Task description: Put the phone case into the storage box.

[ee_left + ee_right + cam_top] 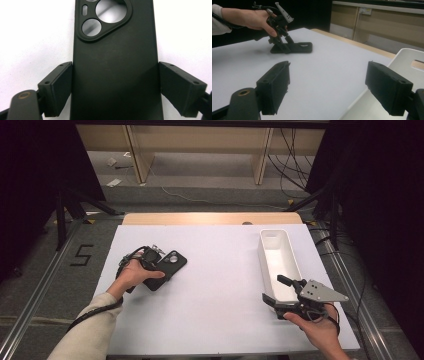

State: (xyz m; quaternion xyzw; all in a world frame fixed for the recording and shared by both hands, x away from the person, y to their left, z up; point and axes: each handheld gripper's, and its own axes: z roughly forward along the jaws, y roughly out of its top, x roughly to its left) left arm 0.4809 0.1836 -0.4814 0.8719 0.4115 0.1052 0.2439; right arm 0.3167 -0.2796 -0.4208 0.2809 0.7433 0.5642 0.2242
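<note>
We judge the grasp step is in hand: our left claw (pixel 115 87) presses both sides of the black phone case (pixel 115 65) left of the white bin (pixel 278 260), the right claw (pixel 337 87) waits wide open and empty, so next a careful lift.

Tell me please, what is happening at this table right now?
A person holds a tool in each hand. The left tool has its jaws against both sides of a black phone case lying on the white table. The right tool is open, next to a white bin.

White table (pixel 210 310) (phone case (pixel 167 268), bin (pixel 278 262))
</note>
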